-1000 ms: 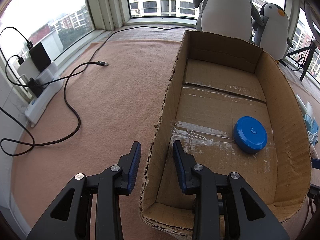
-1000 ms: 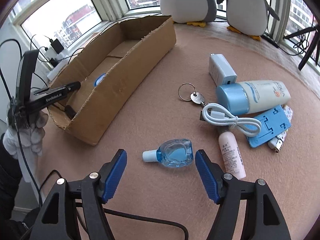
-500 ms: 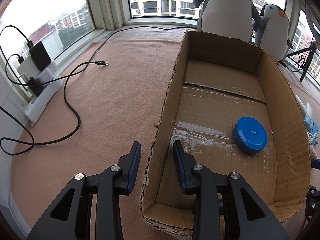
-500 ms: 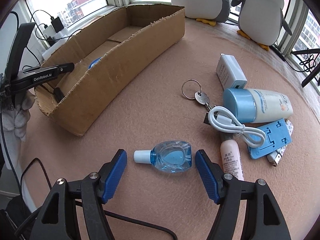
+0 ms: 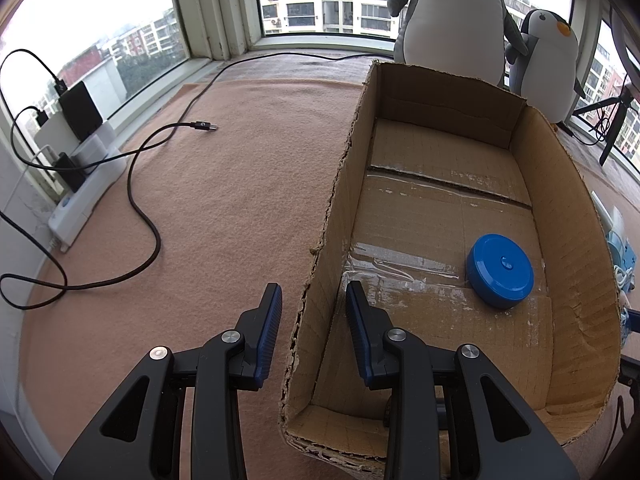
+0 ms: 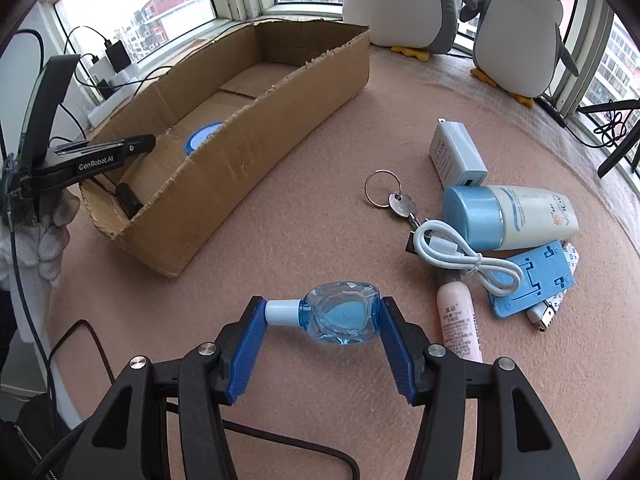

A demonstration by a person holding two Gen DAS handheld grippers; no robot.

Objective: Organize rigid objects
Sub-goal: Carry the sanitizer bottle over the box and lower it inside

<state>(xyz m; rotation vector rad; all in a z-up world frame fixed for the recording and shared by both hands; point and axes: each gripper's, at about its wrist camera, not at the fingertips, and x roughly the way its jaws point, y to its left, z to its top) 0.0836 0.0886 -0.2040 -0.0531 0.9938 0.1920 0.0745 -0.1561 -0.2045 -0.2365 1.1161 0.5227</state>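
My right gripper (image 6: 322, 314) is shut on a small clear blue bottle (image 6: 340, 318) with a white cap, pads on its cap end and its base, low over the pink mat. The cardboard box (image 6: 256, 136) lies to the upper left of it and holds a blue round lid (image 5: 500, 276). My left gripper (image 5: 314, 312) straddles the box's left wall (image 5: 332, 208); its jaws stand a little apart, one pad outside and one inside, with small gaps to the wall.
To the right lie a white charger (image 6: 456, 154), a key on a ring (image 6: 400, 202), a sunscreen tube (image 6: 516, 216), a white coiled cable (image 6: 460, 256), a blue card (image 6: 532, 280) and a pink tube (image 6: 458, 322). Two plush penguins (image 6: 404, 0) stand at the back. A black cable (image 5: 140, 208) crosses the mat.
My right gripper has moved forward and closed on the blue bottle. The left gripper and the box have not moved.
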